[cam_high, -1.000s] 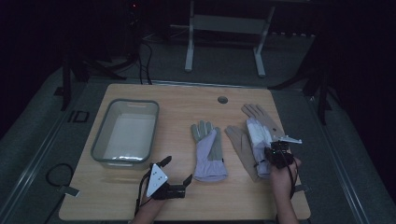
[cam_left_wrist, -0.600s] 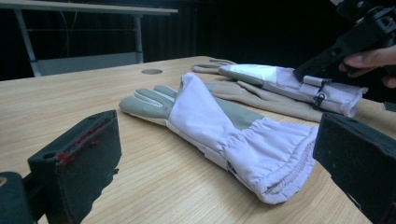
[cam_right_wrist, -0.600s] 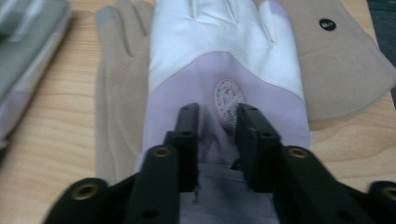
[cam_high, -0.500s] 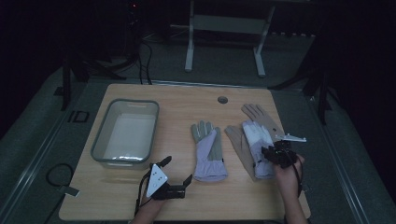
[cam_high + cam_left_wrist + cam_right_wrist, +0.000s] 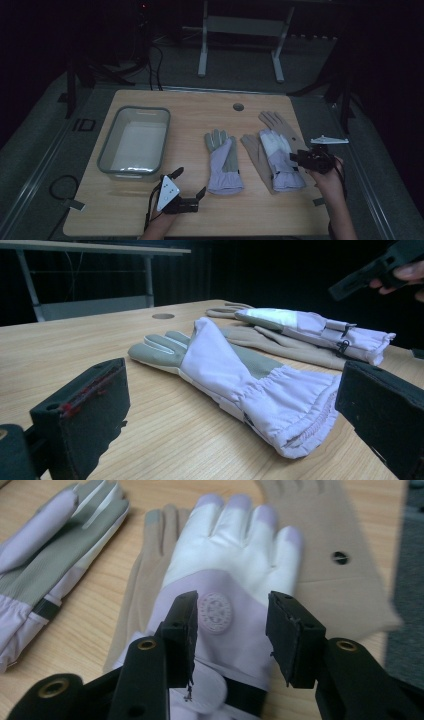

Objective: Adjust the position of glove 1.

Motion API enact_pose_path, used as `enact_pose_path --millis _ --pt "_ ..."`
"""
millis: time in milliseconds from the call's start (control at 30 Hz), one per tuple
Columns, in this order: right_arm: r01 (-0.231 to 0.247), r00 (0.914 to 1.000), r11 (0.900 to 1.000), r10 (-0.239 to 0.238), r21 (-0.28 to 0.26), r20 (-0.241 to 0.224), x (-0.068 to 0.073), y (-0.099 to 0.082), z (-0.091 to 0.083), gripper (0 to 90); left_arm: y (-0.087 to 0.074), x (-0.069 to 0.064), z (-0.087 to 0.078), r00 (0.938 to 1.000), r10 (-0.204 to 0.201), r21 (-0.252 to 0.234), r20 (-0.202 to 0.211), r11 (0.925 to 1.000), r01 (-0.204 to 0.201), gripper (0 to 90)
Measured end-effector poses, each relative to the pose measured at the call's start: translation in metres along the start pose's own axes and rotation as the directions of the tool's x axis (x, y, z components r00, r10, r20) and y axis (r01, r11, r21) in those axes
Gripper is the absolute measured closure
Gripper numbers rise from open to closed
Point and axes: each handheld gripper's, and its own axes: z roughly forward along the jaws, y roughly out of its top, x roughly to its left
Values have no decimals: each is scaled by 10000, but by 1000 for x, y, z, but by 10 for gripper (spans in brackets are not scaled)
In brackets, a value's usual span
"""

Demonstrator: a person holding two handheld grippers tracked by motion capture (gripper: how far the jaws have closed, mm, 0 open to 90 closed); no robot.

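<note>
Hovering my right tool (image 5: 299, 159) just over the white-and-lilac glove (image 5: 235, 580), which lay atop the tan glove (image 5: 345, 580) on the surface (image 5: 150, 210); jaws had just been opening, nothing gripped btwn them. Left tool (image 5: 190, 184) rested wide open nr the other lilac glove (image 5: 240, 380).

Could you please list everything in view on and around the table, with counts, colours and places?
Lilac gloves: two; one at the table's middle, one to its right, lying on the tan gloves.
Tan gloves: two, flat, partly under the right lilac glove.
Tub: one, grey-rimmed, clear, on the table's left.
Table: one, light wood, with a round grommet.
Stand: one, pale, on the floor behind.
Left gripper: black, open, near the front edge.
Right gripper: black, jaws just opening, nothing pressed, above the right lilac glove's cuff.
</note>
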Motion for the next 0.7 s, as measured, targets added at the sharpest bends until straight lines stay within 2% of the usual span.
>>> enact_pose_path --millis 100,133,333,400,533,600,700 --pt "84 9997 9997 -80 211 -219 1 0 9 556 0 0 0 10000 -2 -13 1 10000 2 13" --pt "107 9987 9994 -90 334 -507 1 -1 20 556 0 0 0 10000 -10 -22 2 10000 10 13" --pt "92 9982 9953 -35 964 -595 -3 -3 47 553 0 0 0 10000 24 -12 34 10000 -24 13" --pt "265 9986 9929 -209 1156 -491 -3 -6 53 541 0 0 0 10000 21 -17 35 10000 -21 13" --pt "225 9980 9928 -153 1175 -618 -5 -11 60 533 0 0 0 10000 60 -39 25 10000 -60 13" --pt "272 9964 9934 -180 1113 -828 -5 -13 62 616 0 -1 0 10000 95 -40 23 9999 -95 13" --pt "273 9967 9934 -185 1117 -796 -2 -14 61 659 0 0 0 10000 95 -32 16 9999 -95 13"
